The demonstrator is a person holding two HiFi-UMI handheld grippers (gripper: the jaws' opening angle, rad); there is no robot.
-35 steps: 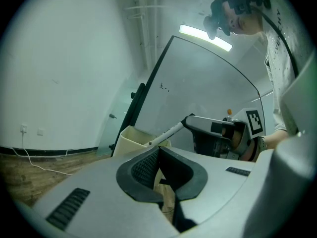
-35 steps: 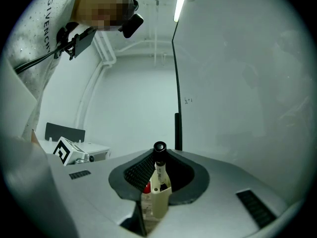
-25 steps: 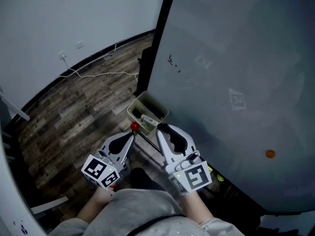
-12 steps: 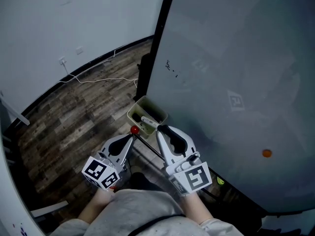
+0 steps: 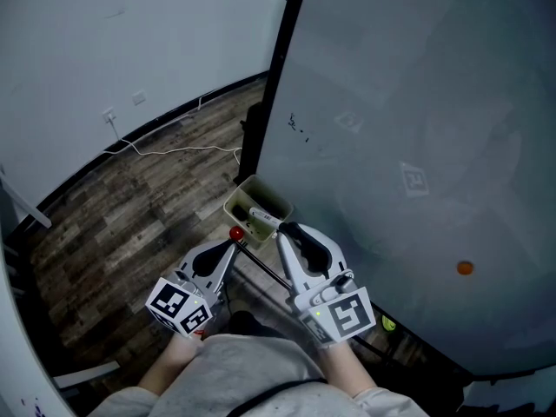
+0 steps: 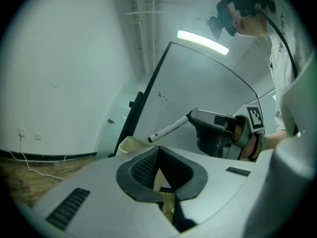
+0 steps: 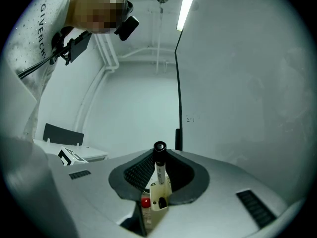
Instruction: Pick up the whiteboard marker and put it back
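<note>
A white whiteboard marker (image 5: 261, 216) with a black cap sticks out ahead of my right gripper (image 5: 287, 231), which is shut on its barrel. In the right gripper view the marker (image 7: 159, 165) stands between the pads, cap end forward. Its tip hangs over a cream open box (image 5: 240, 193) fixed at the foot of the whiteboard (image 5: 417, 129). In the left gripper view the marker (image 6: 168, 129) points left from the right gripper (image 6: 194, 115), above the box (image 6: 130, 144). My left gripper (image 5: 230, 243) is beside it to the left, jaws together and holding nothing.
A red knob (image 5: 235, 233) on a thin black rod sits just past the left gripper's tips. The board's black frame post (image 5: 276, 76) rises behind the box. An orange magnet (image 5: 465, 268) is on the board. A white cable (image 5: 174, 150) lies on the wood floor.
The head view has drifted slightly. Both grippers and the marker keep their places relative to the box.
</note>
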